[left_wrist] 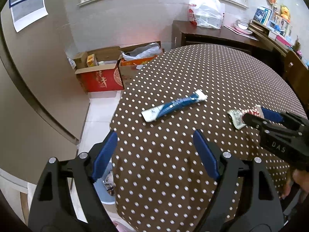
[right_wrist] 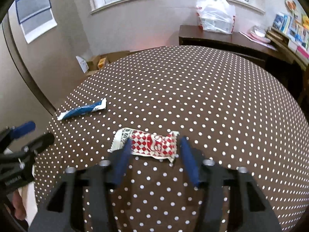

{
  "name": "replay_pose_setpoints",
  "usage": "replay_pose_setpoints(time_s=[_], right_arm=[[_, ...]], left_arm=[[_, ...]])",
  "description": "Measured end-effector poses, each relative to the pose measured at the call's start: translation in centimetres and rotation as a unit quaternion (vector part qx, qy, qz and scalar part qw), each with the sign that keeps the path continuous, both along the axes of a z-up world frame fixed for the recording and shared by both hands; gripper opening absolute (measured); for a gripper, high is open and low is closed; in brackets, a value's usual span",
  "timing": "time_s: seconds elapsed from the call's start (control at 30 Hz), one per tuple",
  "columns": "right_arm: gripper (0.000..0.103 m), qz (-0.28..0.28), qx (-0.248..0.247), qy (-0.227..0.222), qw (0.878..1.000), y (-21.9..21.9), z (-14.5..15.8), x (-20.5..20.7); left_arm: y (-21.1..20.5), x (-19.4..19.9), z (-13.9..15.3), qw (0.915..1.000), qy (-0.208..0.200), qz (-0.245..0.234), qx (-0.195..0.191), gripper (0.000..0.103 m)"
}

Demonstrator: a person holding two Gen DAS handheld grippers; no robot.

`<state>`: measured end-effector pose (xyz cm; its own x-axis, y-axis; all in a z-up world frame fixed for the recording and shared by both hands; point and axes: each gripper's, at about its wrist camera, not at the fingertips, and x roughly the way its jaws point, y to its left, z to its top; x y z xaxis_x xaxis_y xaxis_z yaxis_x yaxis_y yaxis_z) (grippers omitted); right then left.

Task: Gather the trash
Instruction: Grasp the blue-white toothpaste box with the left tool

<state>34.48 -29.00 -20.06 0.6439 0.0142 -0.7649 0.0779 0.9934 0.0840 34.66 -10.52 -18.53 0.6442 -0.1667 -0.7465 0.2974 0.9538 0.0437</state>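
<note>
Trash first: my right gripper [right_wrist: 154, 145] is straddling the crumpled red-and-white checkered snack wrapper [right_wrist: 150, 145], one blue pad on each side of it. From the right wrist view the left pad overlaps the wrapper's pale printed end, the right pad sits just beside its twisted far end, and I can't tell whether either pad is actually pressing on it yet. The jaws are only partly spread, so I'd call it unclenched around the wrapper and not a grip. The wrapper lies flat on the brown tablecloth with white polka dots [right_wrist: 212, 100].

My left gripper [left_wrist: 154, 135] hangs over the near left side of the table with its blue pads spread wide and nothing between them, only cloth. Beyond it lies the second piece of trash, a long flattened blue-and-white plastic wrapper [left_wrist: 174, 104], diagonal on the cloth and well apart from the pads. In the left wrist view the right gripper comes in from the right edge with the checkered wrapper at its tips.

Further out: a red cardboard box [left_wrist: 100, 79] and an open brown one with crumpled plastic inside sit on the floor by the wall. A white plastic bag [left_wrist: 208, 13] stands on the dark wooden sideboard [left_wrist: 212, 34] under the window, with books and a yellow plush duck [left_wrist: 285, 11] further right.
</note>
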Motion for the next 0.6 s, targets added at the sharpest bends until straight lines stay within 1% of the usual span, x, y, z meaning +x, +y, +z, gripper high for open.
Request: replay_pose_setpoints(time_s=[0.07,0.17,0.27,0.37,0.5,0.57,0.6], right_arm=[[0.022,0.010,0.000,0.000,1.000,0.4,0.1,0.4],[0.013,0.020,0.018,-0.006,1.000,0.5,0.2,0.8],[0.011,0.020,0.029,-0.018,0.999,0.5,0.5,1.2],[0.010,0.014,0.036,-0.036,0.999,0.3,1.2,1.2],[0.010,0.008,0.047,-0.052,0.998,0.1,1.8,0.8],[0.010,0.006,0.050,-0.056,0.997,0.1,2.0,0.7],[0.010,0.005,0.053,-0.057,0.997,0.0,2.0,0.7]], left_arm=[[0.1,0.7,0.0,1.0000,-0.005,-0.004,0.001,0.080],[-0.2,1.8,0.0,0.9997,-0.011,-0.021,0.009,0.080],[-1.1,2.8,-0.4,0.9985,-0.016,-0.048,0.018,0.080],[-2.2,3.8,-1.2,0.9969,-0.015,-0.070,0.031,0.079],[-3.1,5.1,-2.2,0.9960,-0.011,-0.078,0.043,0.079],[-3.5,5.6,-2.6,0.9955,-0.004,-0.083,0.045,0.076],[-3.6,5.6,-2.6,0.9952,-0.004,-0.088,0.042,0.070]])
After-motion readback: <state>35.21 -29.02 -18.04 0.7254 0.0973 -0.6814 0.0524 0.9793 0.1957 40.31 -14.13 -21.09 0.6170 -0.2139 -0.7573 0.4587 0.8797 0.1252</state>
